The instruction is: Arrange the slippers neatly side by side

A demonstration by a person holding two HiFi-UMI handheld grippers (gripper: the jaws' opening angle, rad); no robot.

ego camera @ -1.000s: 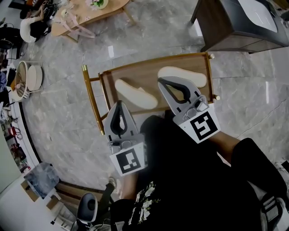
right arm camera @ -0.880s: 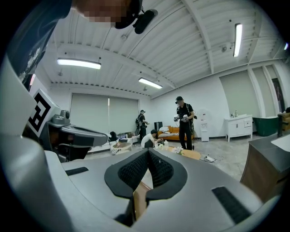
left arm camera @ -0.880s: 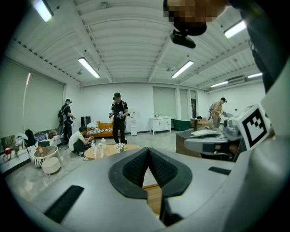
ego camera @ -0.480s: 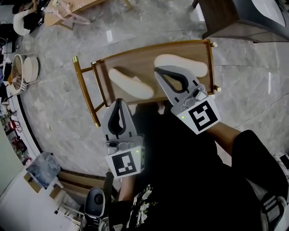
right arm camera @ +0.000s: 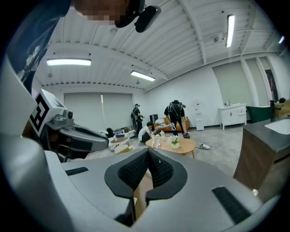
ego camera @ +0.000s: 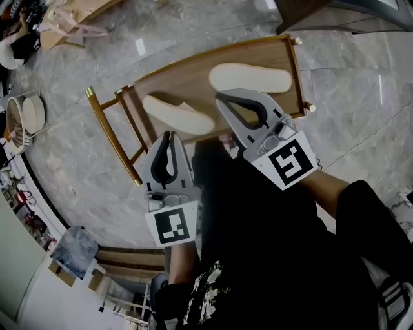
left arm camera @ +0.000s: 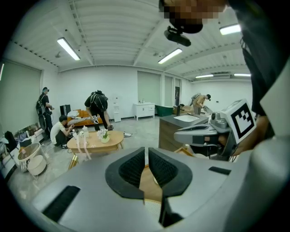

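Note:
Two cream slippers lie apart on a low wooden rack (ego camera: 193, 74) with gold legs. The left slipper (ego camera: 177, 115) lies slantwise near the rack's front edge. The right slipper (ego camera: 250, 77) lies crosswise farther back. My left gripper (ego camera: 169, 135) hovers just in front of the left slipper, jaws shut and empty. My right gripper (ego camera: 221, 97) hangs over the rack between the two slippers, also shut on nothing. In the left gripper view the left gripper (left arm camera: 146, 153) shows closed pads, with a strip of the rack under them. The right gripper (right arm camera: 147, 155) looks the same in its own view.
A light wooden coffee table (ego camera: 64, 22) stands at the far left, with a dark cabinet (ego camera: 310, 9) at the far right. A round basket (ego camera: 26, 116) sits on the marble floor to the left. A box (ego camera: 74, 251) lies behind me. Several people are across the room.
The head view has shifted, so the rack now sits higher and more tilted in the picture. Both grippers stay shut near its front edge. The slippers have not moved on the rack.

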